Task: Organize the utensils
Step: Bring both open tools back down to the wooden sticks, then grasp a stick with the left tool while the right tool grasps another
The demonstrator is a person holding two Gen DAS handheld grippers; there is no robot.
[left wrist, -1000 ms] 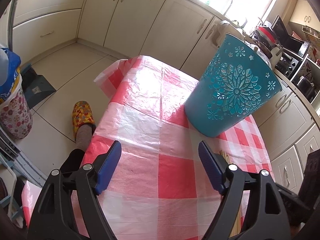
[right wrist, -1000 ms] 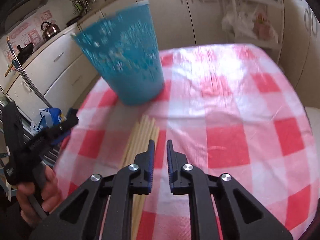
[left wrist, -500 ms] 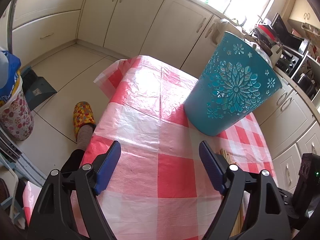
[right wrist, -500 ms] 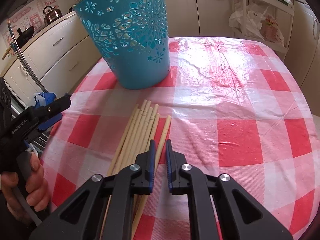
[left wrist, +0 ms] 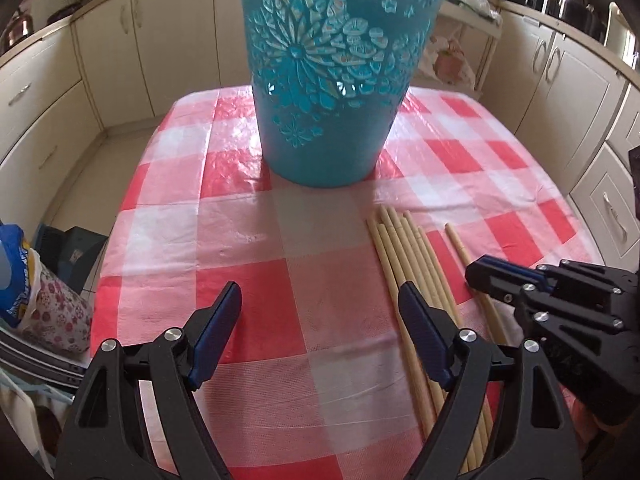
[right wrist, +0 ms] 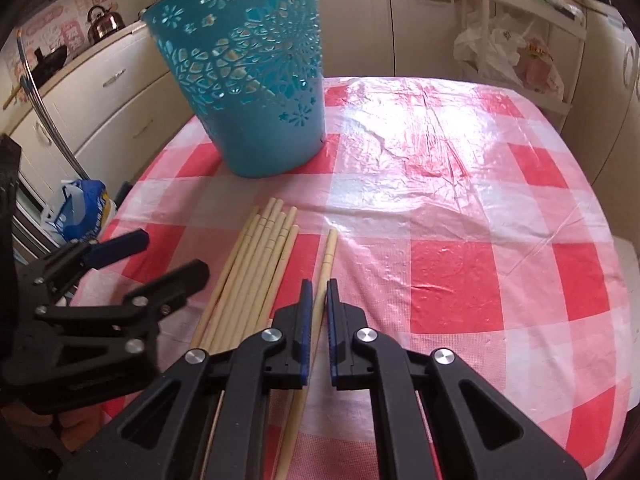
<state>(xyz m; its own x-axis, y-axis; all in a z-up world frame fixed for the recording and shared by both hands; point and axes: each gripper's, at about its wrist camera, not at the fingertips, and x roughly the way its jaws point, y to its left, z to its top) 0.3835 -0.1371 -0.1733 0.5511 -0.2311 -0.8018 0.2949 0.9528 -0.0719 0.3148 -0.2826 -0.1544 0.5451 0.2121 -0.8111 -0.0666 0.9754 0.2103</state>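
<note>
Chopsticks (right wrist: 256, 276) lie bundled on the table (right wrist: 460, 216), near the blue basket (right wrist: 244, 92); none are visibly inside it yet. We have our right gripper (right wrist: 317, 300) with jaws closed narrowly on the single chopstick (right wrist: 326, 264) lying apart from the bundle. Our left gripper (left wrist: 320, 316) hovers over the table, jaws wide and empty. Nearly everything remains to be sorted, we judge.

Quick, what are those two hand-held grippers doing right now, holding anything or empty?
Left hand-held gripper: open, holding nothing.
Right hand-held gripper: closed on a single chopstick lying apart from the bundle.
</note>
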